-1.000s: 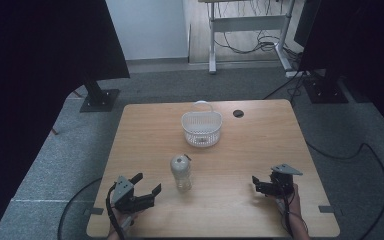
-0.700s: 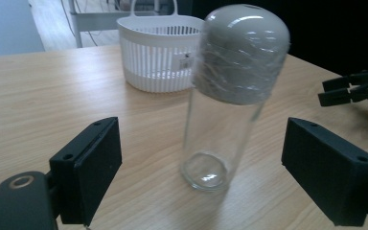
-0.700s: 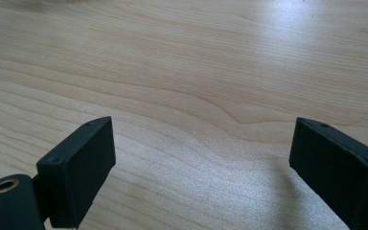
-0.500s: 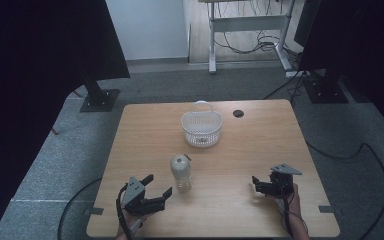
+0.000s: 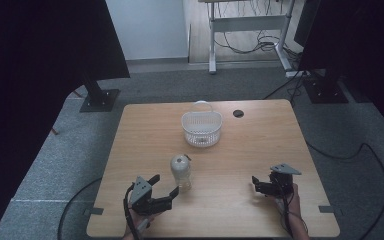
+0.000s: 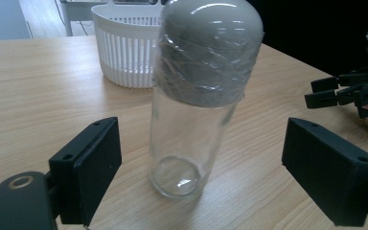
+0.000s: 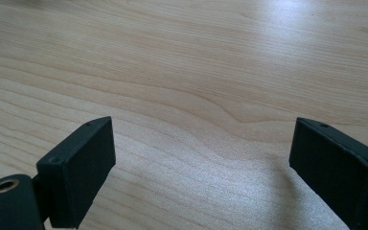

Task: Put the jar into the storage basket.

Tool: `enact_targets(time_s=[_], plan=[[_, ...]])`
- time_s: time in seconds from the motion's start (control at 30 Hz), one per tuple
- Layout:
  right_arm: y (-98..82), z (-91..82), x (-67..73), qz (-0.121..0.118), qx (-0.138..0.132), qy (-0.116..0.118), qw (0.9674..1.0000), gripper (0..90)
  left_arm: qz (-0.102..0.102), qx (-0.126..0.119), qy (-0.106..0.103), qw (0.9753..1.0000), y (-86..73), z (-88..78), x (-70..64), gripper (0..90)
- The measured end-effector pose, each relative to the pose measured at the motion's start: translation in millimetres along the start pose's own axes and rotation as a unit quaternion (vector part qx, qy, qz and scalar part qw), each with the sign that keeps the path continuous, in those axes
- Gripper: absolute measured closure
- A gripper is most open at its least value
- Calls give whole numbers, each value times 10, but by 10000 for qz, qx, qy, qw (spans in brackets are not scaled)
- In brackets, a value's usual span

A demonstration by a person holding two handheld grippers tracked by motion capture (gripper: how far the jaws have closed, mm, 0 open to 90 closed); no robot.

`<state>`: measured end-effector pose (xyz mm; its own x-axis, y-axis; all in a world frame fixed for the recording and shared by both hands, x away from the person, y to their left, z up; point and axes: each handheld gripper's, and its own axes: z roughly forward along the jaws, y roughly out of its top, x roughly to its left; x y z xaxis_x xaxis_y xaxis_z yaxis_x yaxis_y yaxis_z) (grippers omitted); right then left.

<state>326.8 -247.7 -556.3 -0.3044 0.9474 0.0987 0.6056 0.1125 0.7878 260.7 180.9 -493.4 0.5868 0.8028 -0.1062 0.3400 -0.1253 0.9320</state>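
- Bottle (image 6: 196,96) stands untouched at frame centre, between left gripper (image 6: 201,167) jaws, which have just been opening; wide, gripping nothing.
- Right gripper (image 7: 201,163) wide open, empty, lower right.
- Grasp and everything after still pending; basket (image 5: 201,128) empty above.

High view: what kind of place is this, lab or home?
Probably a lab or recording room: black curtains flank a lone wooden table, cables hang under a desk frame behind it, and the floor is grey carpet.
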Motion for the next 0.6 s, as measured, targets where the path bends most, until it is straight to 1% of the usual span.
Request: enact_targets(time_s=[0.27, 0.6], plan=[[0, 0, -2, 8, 2, 9, 10000, 78, 6, -14, 39, 10000, 2, 73, -60, 125], [0, 1, -1, 4, 3, 7, 10000, 78, 29, -3, 188, 9998, 14, 179, -104, 120]])
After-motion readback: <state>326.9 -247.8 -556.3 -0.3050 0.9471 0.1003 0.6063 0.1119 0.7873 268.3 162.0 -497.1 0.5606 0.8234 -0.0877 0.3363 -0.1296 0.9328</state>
